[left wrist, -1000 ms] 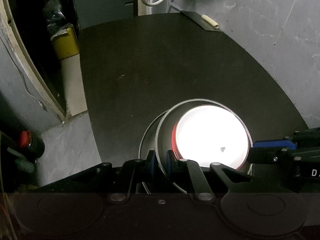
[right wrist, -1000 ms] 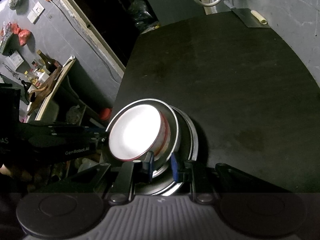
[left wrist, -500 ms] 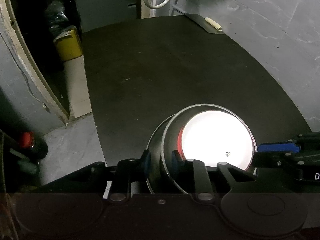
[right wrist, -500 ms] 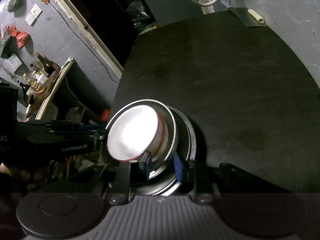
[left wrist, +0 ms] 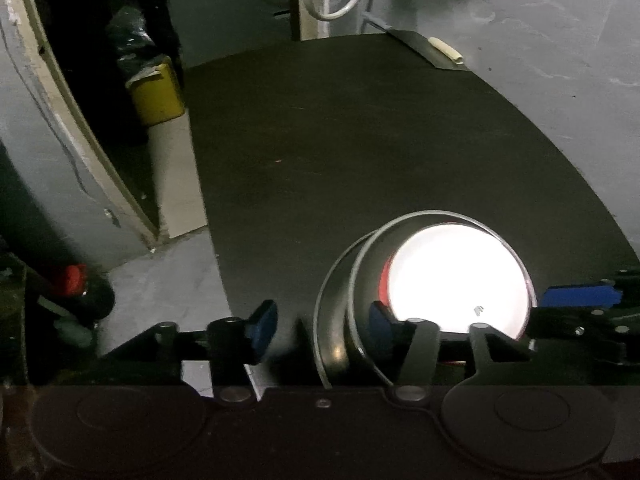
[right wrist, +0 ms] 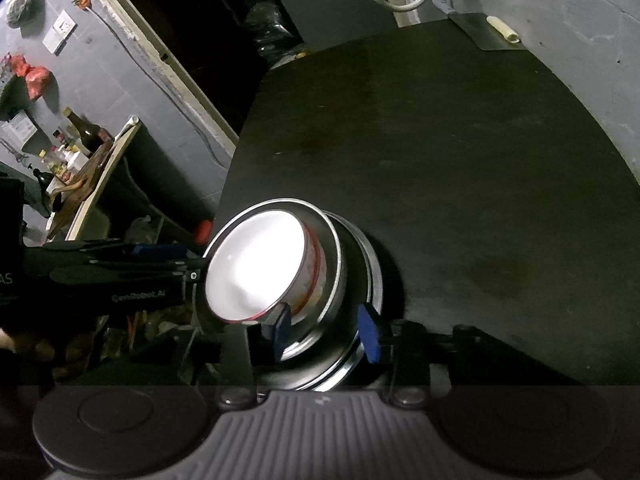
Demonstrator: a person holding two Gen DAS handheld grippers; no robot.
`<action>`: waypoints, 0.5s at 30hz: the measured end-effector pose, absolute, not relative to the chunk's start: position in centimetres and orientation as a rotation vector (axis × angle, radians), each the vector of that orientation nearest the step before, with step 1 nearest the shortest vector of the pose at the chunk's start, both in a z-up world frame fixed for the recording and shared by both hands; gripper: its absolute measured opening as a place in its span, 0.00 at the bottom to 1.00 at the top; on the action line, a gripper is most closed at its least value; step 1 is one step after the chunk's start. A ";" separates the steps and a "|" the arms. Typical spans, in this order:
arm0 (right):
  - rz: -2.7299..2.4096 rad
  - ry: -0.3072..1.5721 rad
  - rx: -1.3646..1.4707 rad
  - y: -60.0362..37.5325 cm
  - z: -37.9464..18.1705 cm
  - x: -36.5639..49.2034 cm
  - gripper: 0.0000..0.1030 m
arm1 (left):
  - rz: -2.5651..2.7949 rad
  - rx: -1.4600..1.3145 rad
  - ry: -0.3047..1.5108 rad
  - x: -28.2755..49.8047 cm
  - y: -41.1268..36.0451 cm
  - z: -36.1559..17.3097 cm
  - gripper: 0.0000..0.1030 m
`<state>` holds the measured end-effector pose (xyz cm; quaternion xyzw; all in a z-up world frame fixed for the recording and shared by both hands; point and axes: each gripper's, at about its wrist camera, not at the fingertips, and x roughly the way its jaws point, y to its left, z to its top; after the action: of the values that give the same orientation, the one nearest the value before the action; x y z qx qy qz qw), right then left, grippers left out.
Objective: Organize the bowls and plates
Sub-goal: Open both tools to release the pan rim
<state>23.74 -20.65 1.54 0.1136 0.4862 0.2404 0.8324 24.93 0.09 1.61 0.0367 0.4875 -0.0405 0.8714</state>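
counter [right wrist: 460,160]: broad dark top, bare beyond the stack; grey wall along its far and right edges.
doorway [left wrist: 80,100]: dark opening left of the counter, a yellow container [left wrist: 158,94] inside.
shelf [right wrist: 86,176]: far left, crowded with bottles.
stack: at the counter's near left edge; steel plate [right wrist: 370,276] at the bottom, steel bowl [right wrist: 334,264] on it, white bowl [right wrist: 256,264] with a red outside nested within.
left tool [left wrist: 316,328]: jaws opening, pads off the steel rims that stand between them.
right tool [right wrist: 326,330]: jaws opening astride the steel bowl's wall, not pressing it.
pale roll [left wrist: 446,50]: on a grey sheet at the far corner, well apart.
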 end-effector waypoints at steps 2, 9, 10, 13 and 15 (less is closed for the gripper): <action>0.507 1.031 0.238 -20.7 1.5 23.7 0.46 | -0.061 0.081 1.014 24.9 0.2 1.7 0.67; 0.497 1.033 0.237 -20.8 1.5 23.6 0.61 | -0.022 0.093 1.008 24.9 0.3 1.8 0.77; 0.494 1.033 0.236 -20.9 1.5 23.6 0.63 | -0.017 0.097 1.007 24.8 0.2 1.8 0.79; 0.492 1.025 0.237 -20.9 1.7 23.4 0.77 | 0.003 0.105 1.000 24.8 0.2 1.8 0.86; 0.486 1.023 0.232 -20.9 1.7 23.4 0.83 | 0.016 0.106 0.993 24.7 0.3 1.9 0.89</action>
<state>23.36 -20.87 1.70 0.1097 0.4836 0.2298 0.8374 24.70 0.34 1.89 0.0508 0.4760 0.0075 0.8779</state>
